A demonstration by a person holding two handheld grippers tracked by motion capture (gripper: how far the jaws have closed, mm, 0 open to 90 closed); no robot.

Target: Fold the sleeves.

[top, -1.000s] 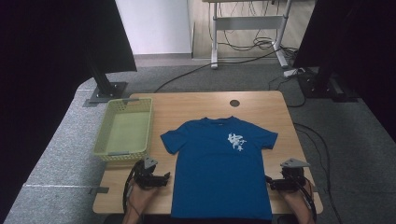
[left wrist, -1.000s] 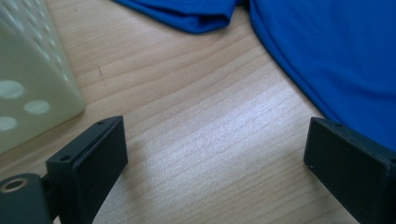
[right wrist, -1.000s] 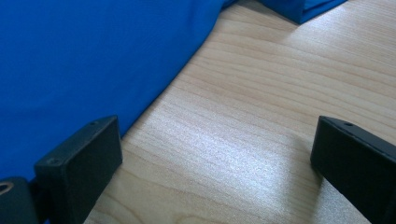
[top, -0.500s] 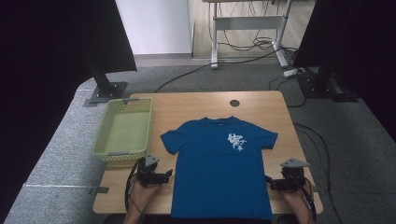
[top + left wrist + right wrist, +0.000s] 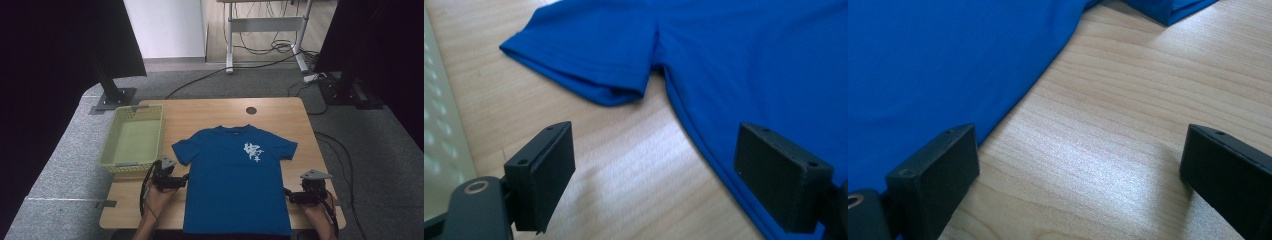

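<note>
Fabric of the shirt point(image 5: 235, 182), laid flat on the tabletop point(image 5: 210, 112), could be missed or bunched if its side hems are pinched unevenly by both grippers' fingers point(image 5: 544, 175), now apart and narrowing on the left gripper point(image 5: 181, 181).

overhead facing forward-down, two close views sharing shirt point(image 5: 235, 185)

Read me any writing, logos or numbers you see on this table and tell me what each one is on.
White print on the chest of the blue T-shirt: a small graphic or characters at, too small and blurred to read.
Green basket: no writing visible.
Wooden table: no writing visible.
</note>
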